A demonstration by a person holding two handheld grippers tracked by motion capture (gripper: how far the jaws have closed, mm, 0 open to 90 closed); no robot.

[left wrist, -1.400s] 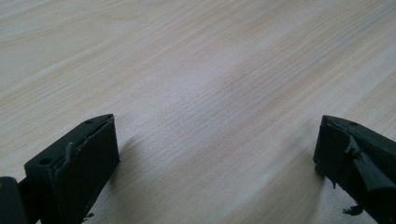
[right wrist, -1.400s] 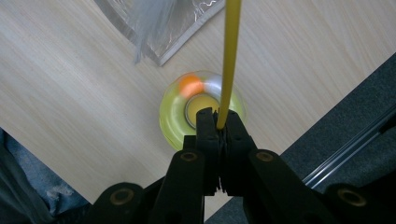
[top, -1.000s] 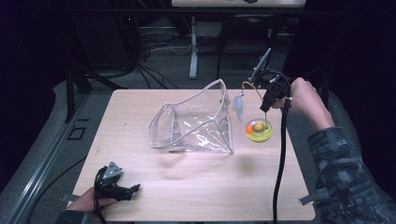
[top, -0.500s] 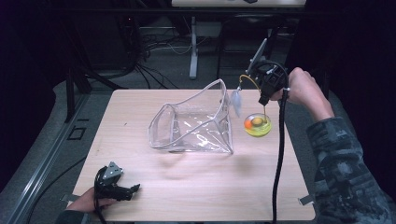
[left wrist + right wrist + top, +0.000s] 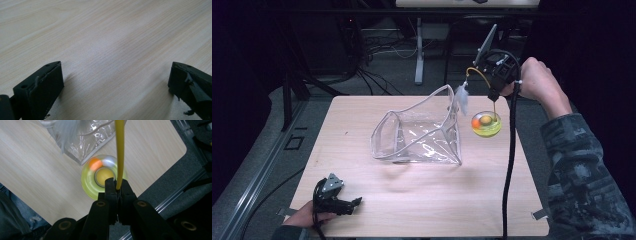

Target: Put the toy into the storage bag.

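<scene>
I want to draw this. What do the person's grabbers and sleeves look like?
Both grippers are black. The left gripper has a grey three-cornered plate on top and blocky jaws. The right gripper has brass-coloured bolts, and a thick black cable trails from it. The right sleeve is grey camouflage.

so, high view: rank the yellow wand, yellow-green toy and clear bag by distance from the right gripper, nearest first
1. yellow wand: clamped in the right gripper, arching left.
2. yellow-green toy: on the table just below it.
3. clear bag: farther left, mid-table.
</scene>
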